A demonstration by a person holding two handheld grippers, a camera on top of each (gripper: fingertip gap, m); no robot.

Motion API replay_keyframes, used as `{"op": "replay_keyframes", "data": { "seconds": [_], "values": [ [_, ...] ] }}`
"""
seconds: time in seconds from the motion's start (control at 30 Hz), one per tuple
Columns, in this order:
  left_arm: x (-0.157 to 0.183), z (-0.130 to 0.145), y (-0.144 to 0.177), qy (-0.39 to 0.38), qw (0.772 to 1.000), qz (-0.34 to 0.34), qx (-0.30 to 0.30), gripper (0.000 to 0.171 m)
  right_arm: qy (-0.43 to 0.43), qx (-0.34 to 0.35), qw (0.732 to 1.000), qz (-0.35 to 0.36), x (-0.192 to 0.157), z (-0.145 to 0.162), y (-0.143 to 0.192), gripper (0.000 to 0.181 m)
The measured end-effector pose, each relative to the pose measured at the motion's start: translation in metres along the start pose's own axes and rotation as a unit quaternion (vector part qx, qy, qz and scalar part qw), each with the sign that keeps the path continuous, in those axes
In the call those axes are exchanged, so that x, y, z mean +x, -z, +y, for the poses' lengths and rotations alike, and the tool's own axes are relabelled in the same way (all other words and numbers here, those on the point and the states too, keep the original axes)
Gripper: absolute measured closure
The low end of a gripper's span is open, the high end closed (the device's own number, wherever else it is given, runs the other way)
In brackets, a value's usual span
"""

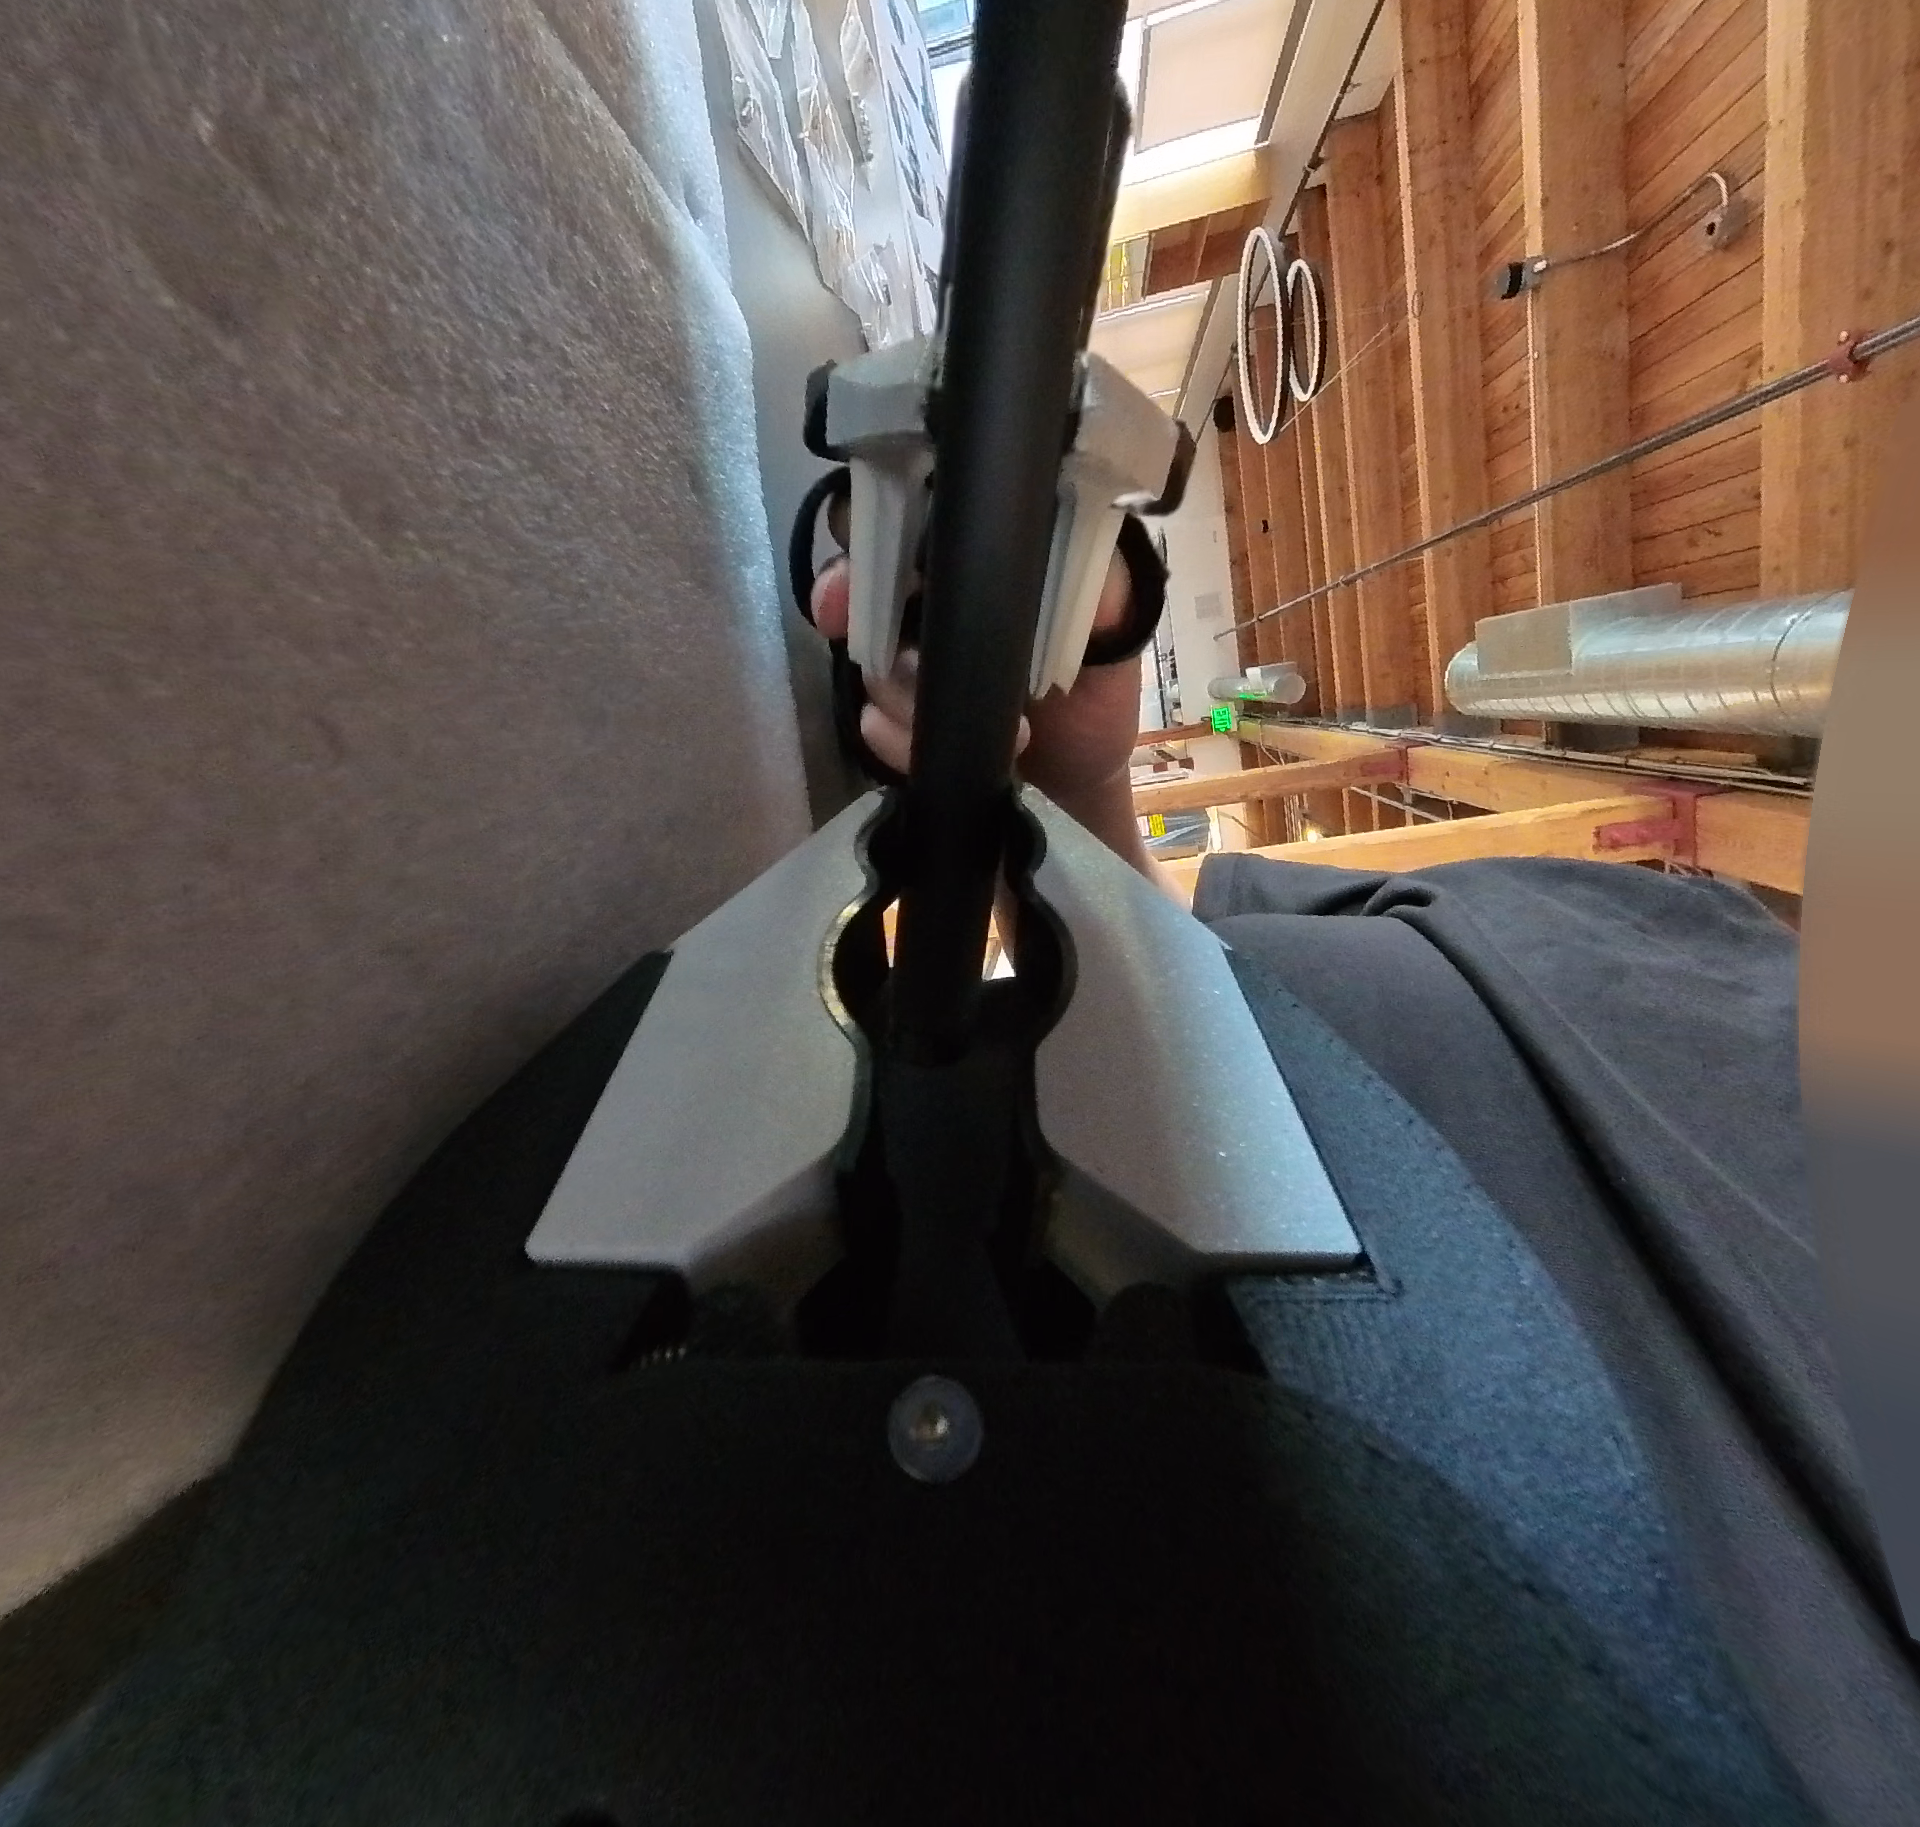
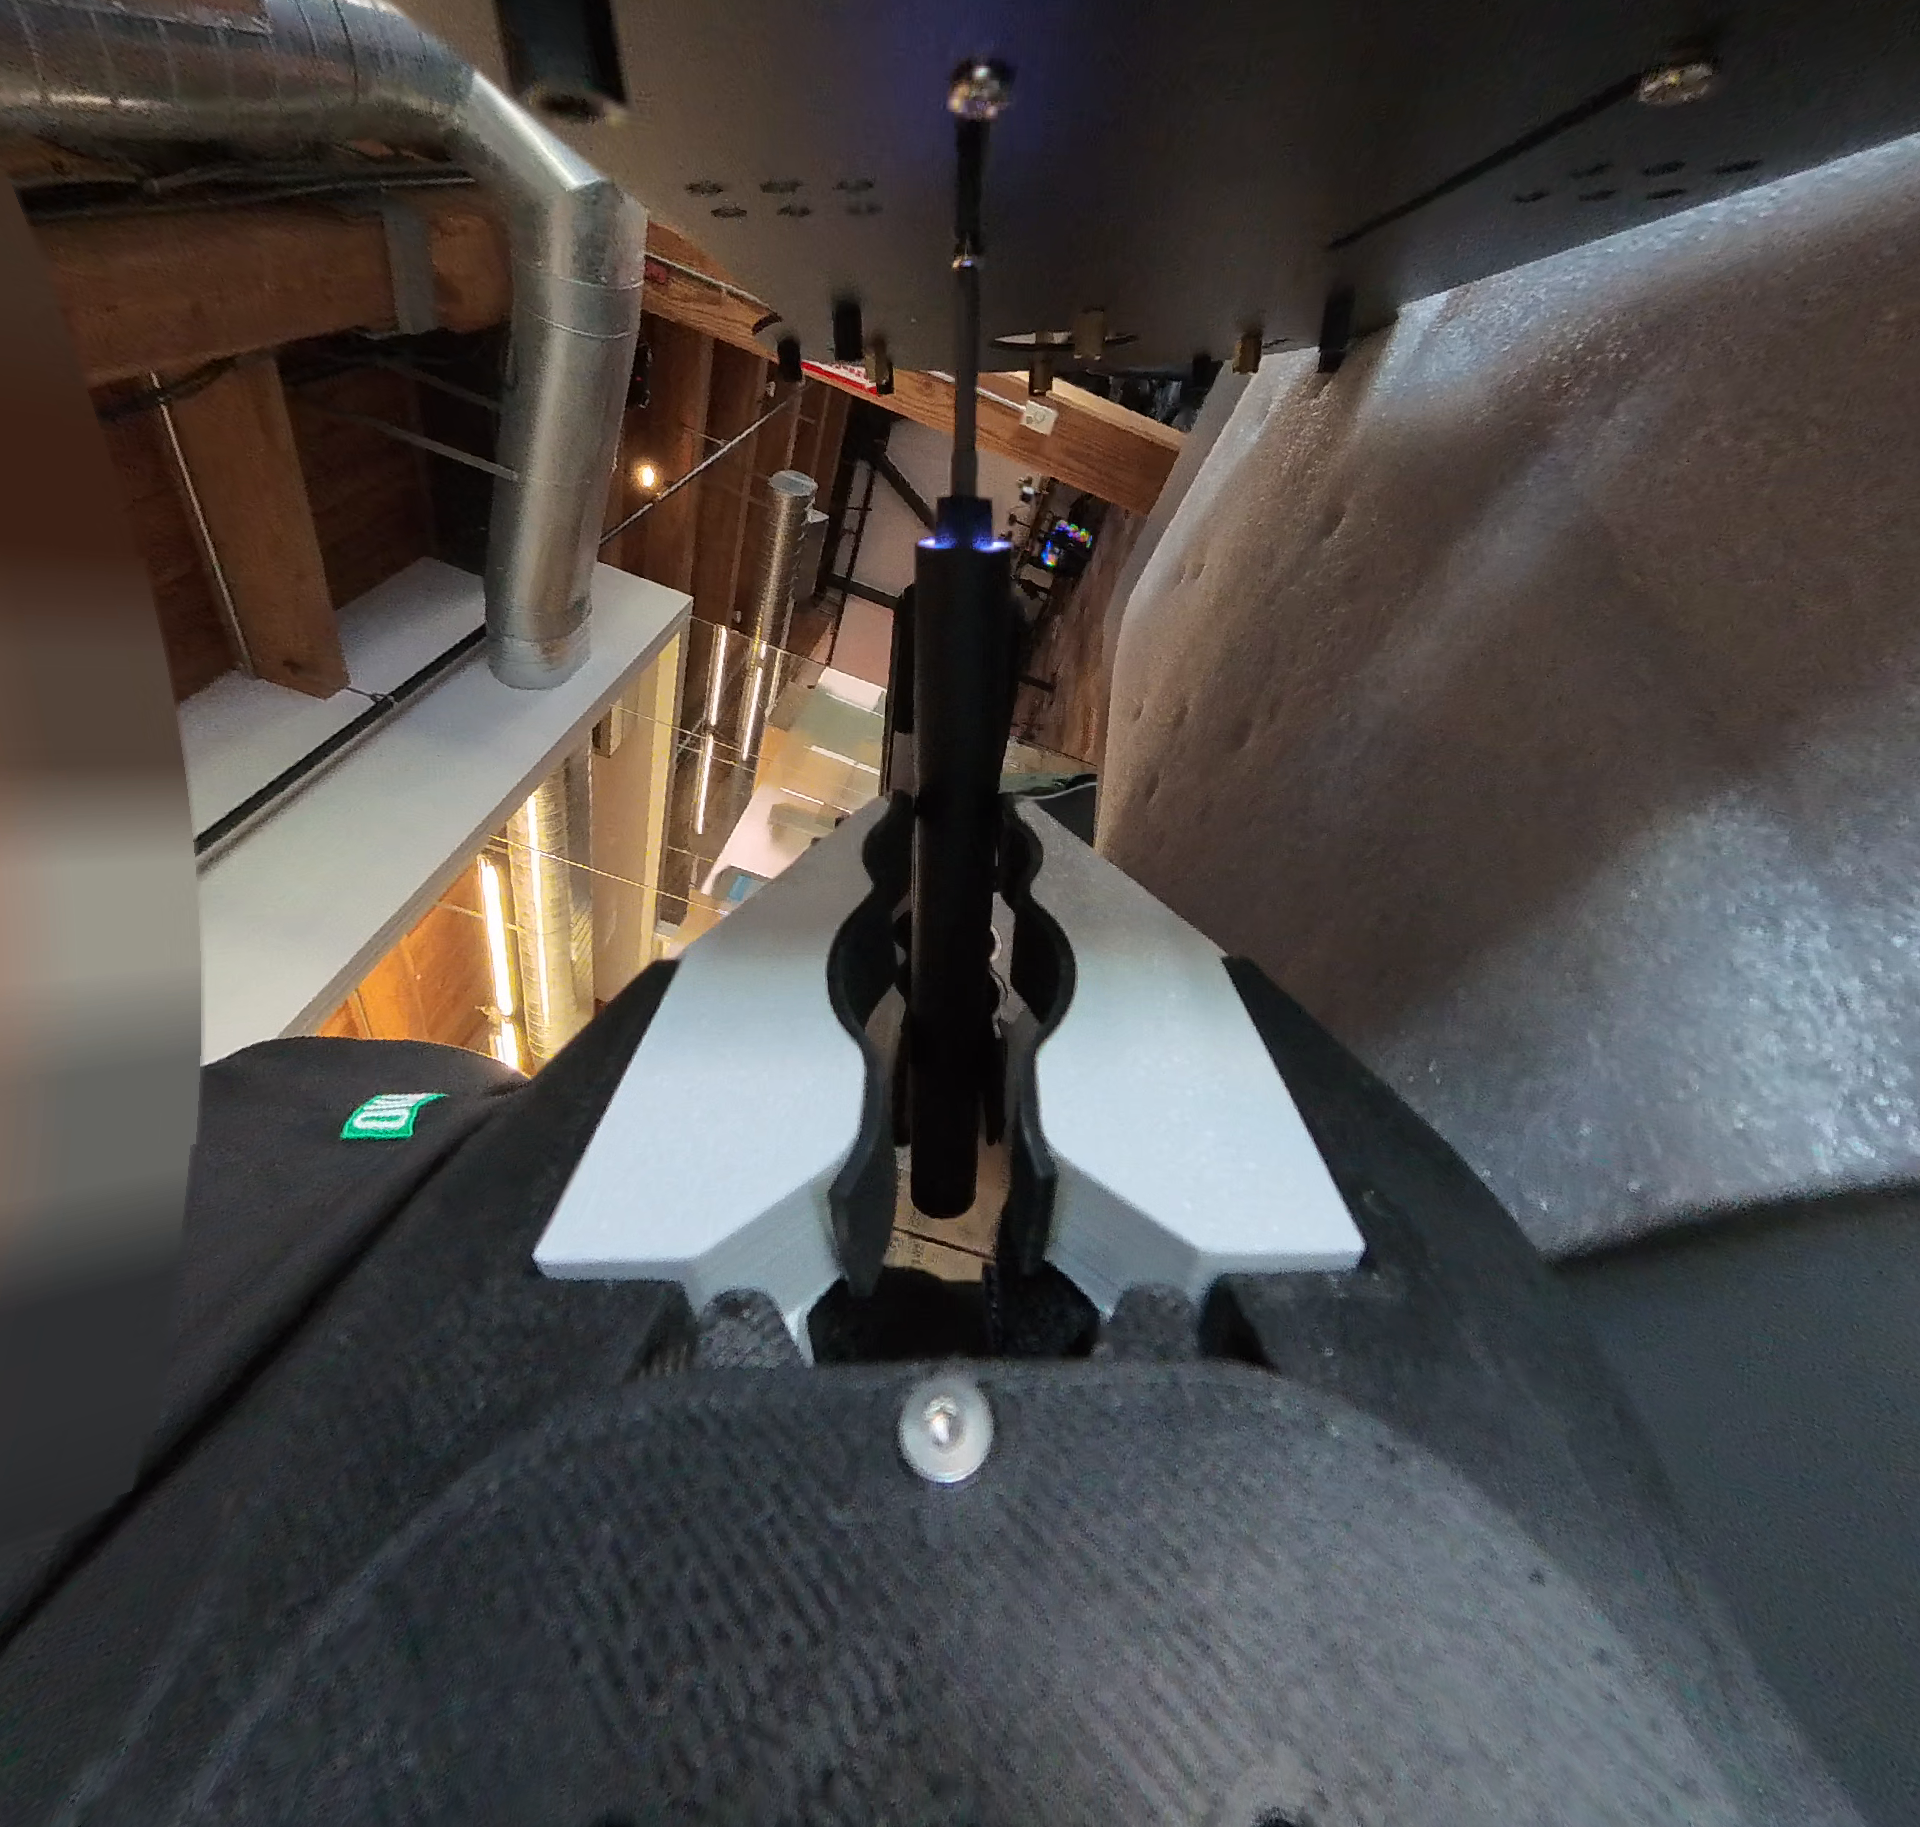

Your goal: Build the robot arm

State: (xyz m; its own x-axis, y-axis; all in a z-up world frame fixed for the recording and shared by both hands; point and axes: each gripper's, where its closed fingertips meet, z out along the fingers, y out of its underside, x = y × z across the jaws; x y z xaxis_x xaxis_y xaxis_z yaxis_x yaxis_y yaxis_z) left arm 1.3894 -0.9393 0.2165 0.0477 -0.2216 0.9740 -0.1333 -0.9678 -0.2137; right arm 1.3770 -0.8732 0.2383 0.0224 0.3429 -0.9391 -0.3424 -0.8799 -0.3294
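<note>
Grey foam (image 2: 1558, 738) fills one side of both views, with a grey metal panel (image 2: 1247, 63) overhead. I have both grippers aimed steeply up at the ceiling. The right gripper (image 2: 951, 821) has its jaws clamped on a black lit screwdriver (image 2: 951, 738) — its bit (image 2: 971, 375) runs straight into a screw (image 2: 980, 92) under the panel. The left gripper (image 1: 945, 811) has its jaws closed round a black rod (image 1: 997, 427) — whether that is the same tool, I cannot tell.
</note>
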Motion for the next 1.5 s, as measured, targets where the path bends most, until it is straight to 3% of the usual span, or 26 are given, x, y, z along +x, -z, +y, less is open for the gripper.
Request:
{"op": "replay_keyframes", "data": {
  "seconds": [0.27,0.4,0.53,0.6,0.67,0.73,0.8,0.9,1.07,1.3,1.5],
  "values": [
    [0.001,0.0,-0.002,0.002,1.0,0.006,0.003,0.155,-0.01,0.007,1.0,-0.009,-0.001,-0.004,0.0,0.166],
    [0.001,0.0,-0.002,0.005,1.0,0.009,0.002,0.154,0.021,0.029,0.999,-0.009,-0.008,-0.014,0.016,0.165],
    [0.001,0.0,-0.002,0.005,1.0,0.008,0.001,0.154,0.181,0.062,0.981,0.029,-0.025,-0.04,0.058,0.178],
    [0.002,0.0,-0.002,0.004,1.0,0.009,0.0,0.154,0.303,0.097,0.946,0.062,-0.038,-0.068,0.085,0.181],
    [0.001,0.0,-0.001,0.005,1.0,0.01,0.0,0.154,0.427,0.107,0.89,0.114,-0.045,-0.098,0.106,0.181],
    [0.002,0.0,0.0,0.006,1.0,0.014,0.001,0.154,0.509,0.075,0.849,0.123,-0.054,-0.115,0.108,0.181],
    [0.001,0.0,0.002,0.009,1.0,0.012,0.002,0.154,0.55,-0.005,0.825,0.132,-0.04,-0.121,0.101,0.181],
    [0.001,0.0,0.003,0.009,1.0,0.008,0.002,0.154,0.546,-0.094,0.827,0.091,-0.027,-0.118,0.083,0.181],
    [0.002,-0.001,0.005,0.01,1.0,0.008,0.002,0.154,0.568,-0.21,0.793,0.075,-0.005,-0.106,0.062,0.181],
    [0.003,0.0,0.006,0.01,1.0,0.008,-0.001,0.155,0.586,-0.252,0.768,0.066,-0.001,-0.103,0.05,0.181],
    [0.003,0.0,0.007,0.01,1.0,0.011,-0.004,0.154,0.588,-0.26,0.763,0.068,-0.003,-0.102,0.046,0.181]
  ]
}}
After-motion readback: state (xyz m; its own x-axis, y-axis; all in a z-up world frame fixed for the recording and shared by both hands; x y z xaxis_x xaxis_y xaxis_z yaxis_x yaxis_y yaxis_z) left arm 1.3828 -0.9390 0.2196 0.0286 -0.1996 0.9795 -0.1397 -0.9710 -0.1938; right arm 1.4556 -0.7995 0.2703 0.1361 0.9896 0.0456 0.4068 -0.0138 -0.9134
